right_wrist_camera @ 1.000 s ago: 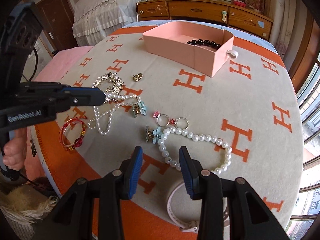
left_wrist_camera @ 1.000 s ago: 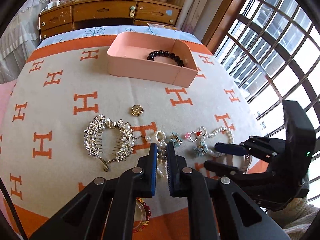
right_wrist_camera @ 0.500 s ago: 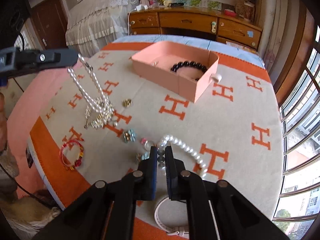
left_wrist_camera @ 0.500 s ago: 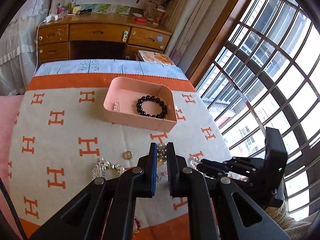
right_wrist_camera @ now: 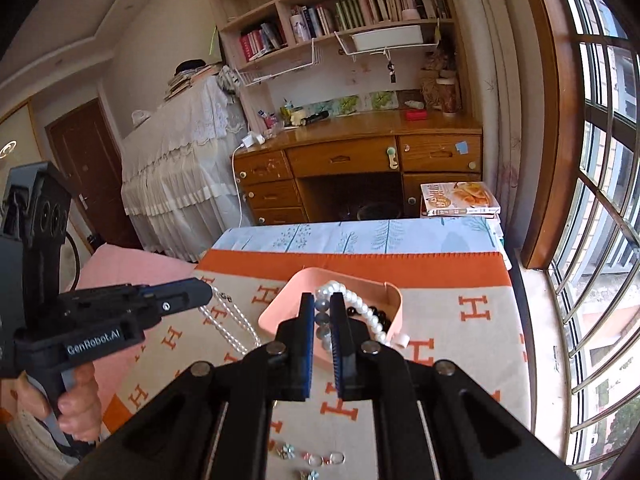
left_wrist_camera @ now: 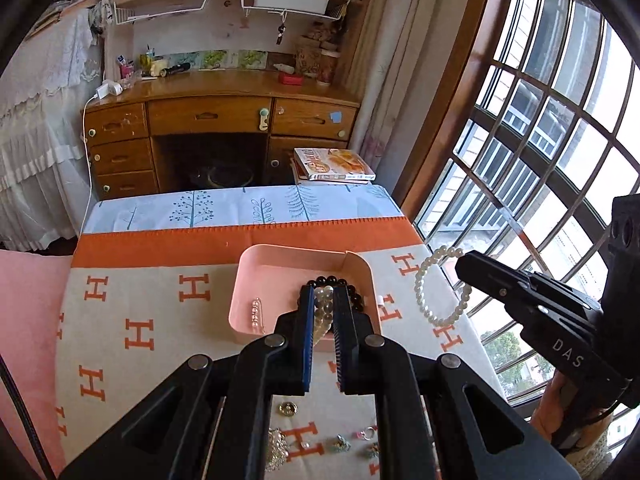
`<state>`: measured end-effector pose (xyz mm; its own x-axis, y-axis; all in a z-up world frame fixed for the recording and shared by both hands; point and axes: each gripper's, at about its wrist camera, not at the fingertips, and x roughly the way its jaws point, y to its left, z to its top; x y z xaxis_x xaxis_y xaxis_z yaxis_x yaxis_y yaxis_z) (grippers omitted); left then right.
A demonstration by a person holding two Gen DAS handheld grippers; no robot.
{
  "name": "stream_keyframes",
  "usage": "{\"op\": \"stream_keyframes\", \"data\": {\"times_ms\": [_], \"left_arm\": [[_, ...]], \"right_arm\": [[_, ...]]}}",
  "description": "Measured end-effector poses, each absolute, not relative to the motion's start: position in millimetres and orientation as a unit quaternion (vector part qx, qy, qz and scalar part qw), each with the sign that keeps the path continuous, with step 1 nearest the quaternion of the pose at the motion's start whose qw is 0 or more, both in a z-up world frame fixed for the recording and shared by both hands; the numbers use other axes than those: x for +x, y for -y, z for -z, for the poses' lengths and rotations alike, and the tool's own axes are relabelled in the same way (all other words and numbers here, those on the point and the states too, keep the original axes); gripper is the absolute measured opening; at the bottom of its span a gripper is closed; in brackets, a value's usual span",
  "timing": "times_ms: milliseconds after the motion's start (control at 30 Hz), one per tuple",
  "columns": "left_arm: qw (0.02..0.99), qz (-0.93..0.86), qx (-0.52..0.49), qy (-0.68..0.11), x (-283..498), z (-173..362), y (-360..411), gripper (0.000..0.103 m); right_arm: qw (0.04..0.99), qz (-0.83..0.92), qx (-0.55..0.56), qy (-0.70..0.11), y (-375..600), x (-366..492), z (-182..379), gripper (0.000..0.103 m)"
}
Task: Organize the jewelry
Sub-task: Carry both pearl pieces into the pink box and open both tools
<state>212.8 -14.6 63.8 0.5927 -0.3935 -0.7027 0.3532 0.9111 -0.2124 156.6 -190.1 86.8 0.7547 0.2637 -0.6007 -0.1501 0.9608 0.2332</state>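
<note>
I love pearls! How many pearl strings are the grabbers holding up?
2: a long pearl necklace pinched in the left gripper, a pearl bracelet in the right gripper.

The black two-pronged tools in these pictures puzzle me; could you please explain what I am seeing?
They are hand-held grippers, one in each of a person's hands, each with a camera looking along its two fingers. The left gripper, in its own camera's picture, pinches a pearl necklace; the right gripper, in the other picture, pinches a pearl bracelet. Both hover near a pink tray holding a black bead bracelet, on an H-patterned blanket where smaller pieces lie.
</note>
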Motion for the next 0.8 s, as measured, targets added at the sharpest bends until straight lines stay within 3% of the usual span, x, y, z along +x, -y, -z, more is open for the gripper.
{"op": "stream_keyframes", "data": {"times_ms": [500,567,633,700,800], "left_arm": [[0.873,0.170,-0.023,-0.456,308.2,30.2,37.6,0.007],[0.870,0.170,-0.015,-0.463,308.2,37.7,39.0,0.011],[0.871,0.167,-0.005,-0.462,306.5,42.3,38.3,0.031],[0.875,0.162,0.001,-0.456,304.2,43.3,35.0,0.040],[0.877,0.160,0.001,-0.452,299.3,41.1,27.6,0.042]], "right_arm": [[0.898,-0.075,0.110,-0.420,175.9,249.2,0.9,0.008],[0.890,-0.072,0.106,-0.438,173.3,252.2,10.5,0.009],[0.885,-0.072,0.107,-0.448,173.2,253.8,16.6,0.009],[0.885,-0.072,0.108,-0.448,173.8,252.4,18.7,0.010],[0.888,-0.073,0.107,-0.442,173.4,247.8,17.0,0.012]]}}
